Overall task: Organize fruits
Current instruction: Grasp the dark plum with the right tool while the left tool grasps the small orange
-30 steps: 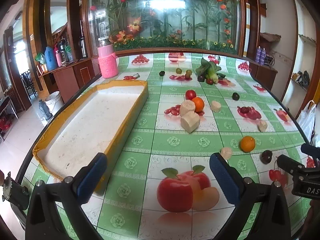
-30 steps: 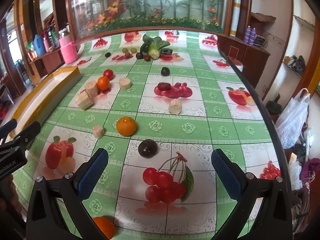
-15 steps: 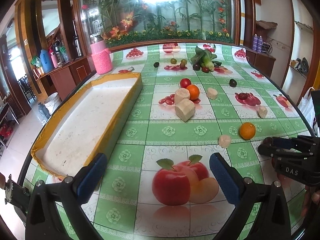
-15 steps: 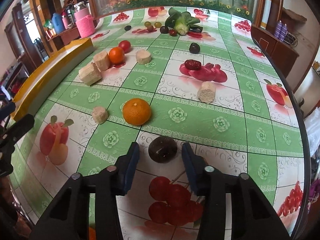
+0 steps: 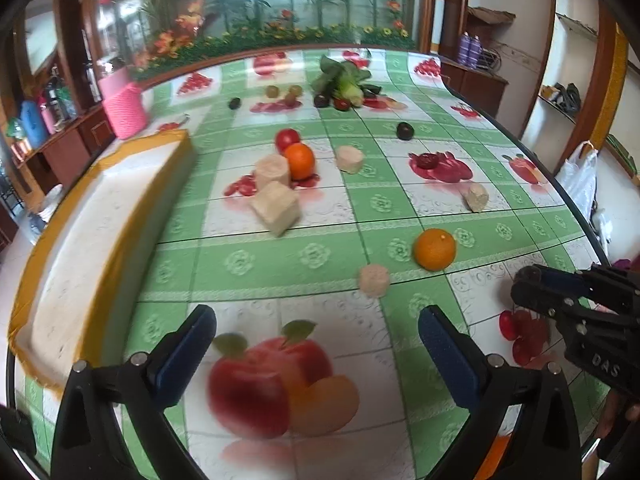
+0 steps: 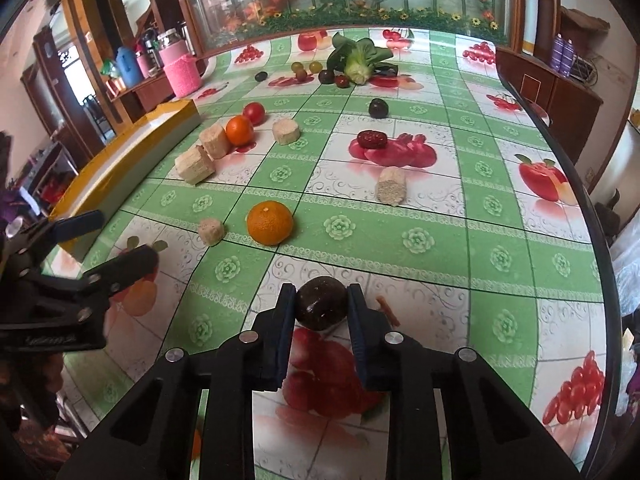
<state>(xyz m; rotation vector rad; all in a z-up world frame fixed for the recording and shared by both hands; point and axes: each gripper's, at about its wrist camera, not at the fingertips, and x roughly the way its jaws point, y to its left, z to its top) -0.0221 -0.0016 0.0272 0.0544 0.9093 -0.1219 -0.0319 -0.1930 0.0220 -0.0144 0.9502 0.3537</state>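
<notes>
Two grippers are out over the fruit-print tablecloth (image 6: pixel 420 240), and my right gripper (image 6: pixel 321 306) has just been closing: its blue pads now press both sides of a dark round fruit (image 6: pixel 321 307), which sits low over the printed cherries near my edge of the table. My left gripper (image 5: pixel 316 344) stands with its jaws wide apart and nothing between them, hanging above the printed apple; from the right wrist view I see it off to the left, near the yellow-rimmed tray (image 5: pixel 100 236) that runs along the left side of the table. Just beyond my grip lies an orange (image 6: pixel 269 223) with a small beige chunk (image 6: pixel 211 231) just beside it. Further back, another orange (image 6: pixel 239 130) touches a red tomato (image 6: pixel 254 113) and two beige blocks, and a leafy green vegetable (image 6: pixel 358 60) lies at the far end.
</notes>
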